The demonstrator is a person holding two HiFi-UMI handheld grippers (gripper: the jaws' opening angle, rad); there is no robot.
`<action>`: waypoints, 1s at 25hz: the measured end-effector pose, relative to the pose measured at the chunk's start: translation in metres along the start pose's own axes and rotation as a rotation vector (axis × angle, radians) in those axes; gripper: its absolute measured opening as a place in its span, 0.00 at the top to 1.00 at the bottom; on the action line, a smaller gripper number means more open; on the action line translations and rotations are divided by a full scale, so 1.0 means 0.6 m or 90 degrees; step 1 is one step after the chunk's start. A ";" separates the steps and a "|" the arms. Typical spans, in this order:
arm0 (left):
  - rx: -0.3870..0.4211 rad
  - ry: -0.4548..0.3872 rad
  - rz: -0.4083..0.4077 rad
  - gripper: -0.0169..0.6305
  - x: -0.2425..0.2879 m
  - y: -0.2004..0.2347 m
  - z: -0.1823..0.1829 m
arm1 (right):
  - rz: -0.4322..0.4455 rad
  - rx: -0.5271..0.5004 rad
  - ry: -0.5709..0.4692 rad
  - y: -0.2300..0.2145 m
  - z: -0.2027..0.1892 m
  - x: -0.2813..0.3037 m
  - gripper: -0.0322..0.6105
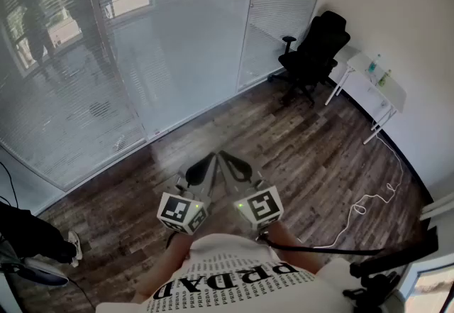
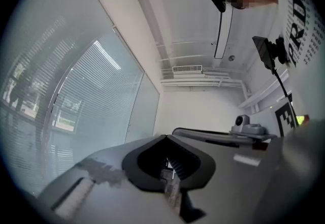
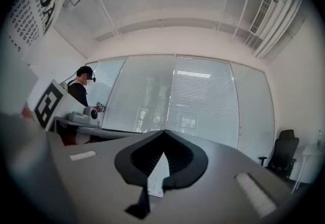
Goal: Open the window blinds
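White slatted window blinds (image 1: 177, 35) hang lowered along the far edge of the dark wood-plank floor (image 1: 298, 155), well apart from the left gripper (image 1: 208, 161) and right gripper (image 1: 224, 158) — both with jaws together, empty. A black office chair (image 1: 316, 49) stands in the floor's far right corner.

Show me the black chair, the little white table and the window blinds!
black chair (image 1: 328, 36), head view, on its backrest.
white table (image 1: 392, 95), head view, on a bare part of its top.
window blinds (image 1: 184, 35), head view, on the slats of the middle panel.
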State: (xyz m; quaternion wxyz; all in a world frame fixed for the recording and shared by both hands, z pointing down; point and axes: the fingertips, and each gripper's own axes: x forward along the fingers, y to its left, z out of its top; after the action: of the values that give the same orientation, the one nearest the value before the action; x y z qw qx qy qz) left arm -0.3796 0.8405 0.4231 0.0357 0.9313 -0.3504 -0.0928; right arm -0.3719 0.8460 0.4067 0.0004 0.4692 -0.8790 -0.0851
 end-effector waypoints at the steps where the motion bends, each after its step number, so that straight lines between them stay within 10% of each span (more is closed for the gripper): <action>1: 0.001 -0.001 0.001 0.99 0.000 0.000 0.000 | 0.000 -0.001 -0.003 0.000 0.002 0.001 0.95; 25: 0.013 -0.040 -0.026 0.99 -0.012 0.029 0.019 | -0.017 0.092 -0.039 0.003 0.005 0.028 0.95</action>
State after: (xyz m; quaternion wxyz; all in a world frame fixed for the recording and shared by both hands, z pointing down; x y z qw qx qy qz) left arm -0.3981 0.8323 0.4152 0.0135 0.9353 -0.3328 -0.1194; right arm -0.3833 0.8336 0.4029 -0.0617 0.4768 -0.8761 -0.0357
